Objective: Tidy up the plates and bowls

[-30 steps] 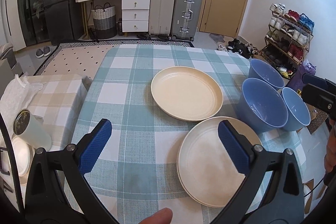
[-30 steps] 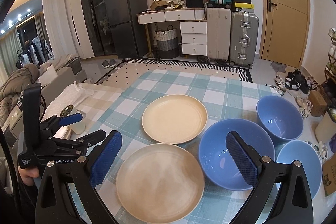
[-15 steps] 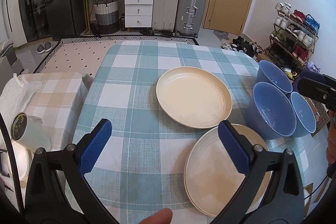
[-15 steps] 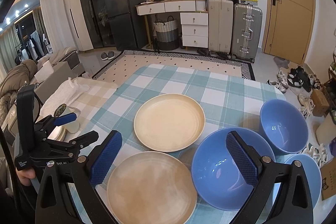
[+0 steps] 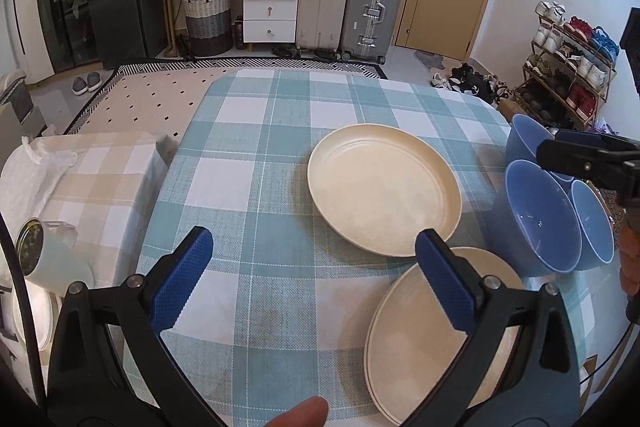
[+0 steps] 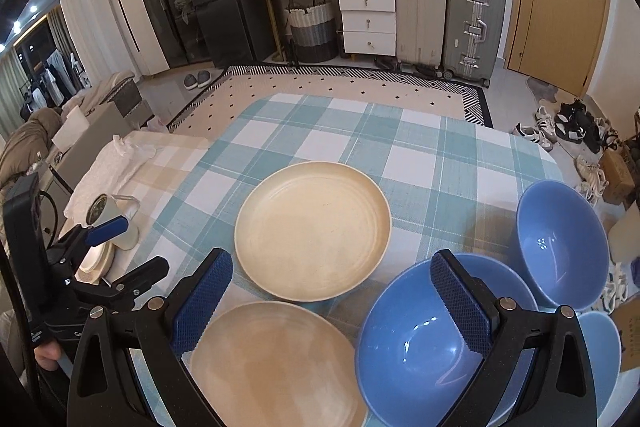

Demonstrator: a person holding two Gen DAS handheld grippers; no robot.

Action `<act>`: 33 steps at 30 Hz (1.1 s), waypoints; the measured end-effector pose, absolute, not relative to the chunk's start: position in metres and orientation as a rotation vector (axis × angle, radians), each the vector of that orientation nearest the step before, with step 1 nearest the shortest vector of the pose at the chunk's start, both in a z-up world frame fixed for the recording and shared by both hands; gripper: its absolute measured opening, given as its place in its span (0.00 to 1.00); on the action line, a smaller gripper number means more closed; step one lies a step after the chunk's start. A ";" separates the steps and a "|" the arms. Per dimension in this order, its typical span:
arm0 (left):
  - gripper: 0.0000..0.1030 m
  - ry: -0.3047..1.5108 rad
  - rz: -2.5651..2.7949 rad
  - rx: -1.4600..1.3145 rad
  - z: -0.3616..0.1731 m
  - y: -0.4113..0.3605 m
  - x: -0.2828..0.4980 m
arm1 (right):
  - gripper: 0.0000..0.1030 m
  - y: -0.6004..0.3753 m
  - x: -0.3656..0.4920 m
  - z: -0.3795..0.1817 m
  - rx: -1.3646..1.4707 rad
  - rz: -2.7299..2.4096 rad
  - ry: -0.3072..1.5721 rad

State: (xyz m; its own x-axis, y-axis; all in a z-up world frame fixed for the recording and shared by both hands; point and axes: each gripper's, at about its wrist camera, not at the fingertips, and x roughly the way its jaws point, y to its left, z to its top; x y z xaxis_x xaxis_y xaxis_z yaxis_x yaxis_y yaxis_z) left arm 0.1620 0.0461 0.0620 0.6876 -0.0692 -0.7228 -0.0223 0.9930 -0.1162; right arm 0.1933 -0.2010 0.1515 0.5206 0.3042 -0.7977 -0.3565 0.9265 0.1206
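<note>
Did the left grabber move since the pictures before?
Yes. In the left wrist view the far cream plate and the near plate sit farther right than before, so the left gripper has swung or shifted leftward over the checked tablecloth.

Two cream plates [image 6: 312,231] [image 6: 276,367] and three blue bowls [image 6: 436,343] [image 6: 560,247] [image 6: 600,351] sit on the checked table [image 6: 420,155]; two grippers [image 5: 312,283] [image 6: 332,303] and one mug [image 5: 48,255] are visible.

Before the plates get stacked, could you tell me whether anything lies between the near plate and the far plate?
Nothing visible does. The near plate and far plate lie almost edge to edge on the tablecloth; the three blue bowls sit off to the right.
</note>
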 end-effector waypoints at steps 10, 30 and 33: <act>0.98 0.832 -0.014 -0.139 0.049 0.055 0.185 | 0.98 -0.189 0.230 0.131 -0.127 0.391 0.985; 0.98 0.928 -0.019 -0.158 0.009 0.051 0.233 | 0.98 -0.175 0.281 0.084 -0.214 0.365 1.111; 0.98 0.943 -0.016 -0.173 0.003 0.053 0.239 | 0.97 -0.174 0.289 0.080 -0.208 0.365 1.131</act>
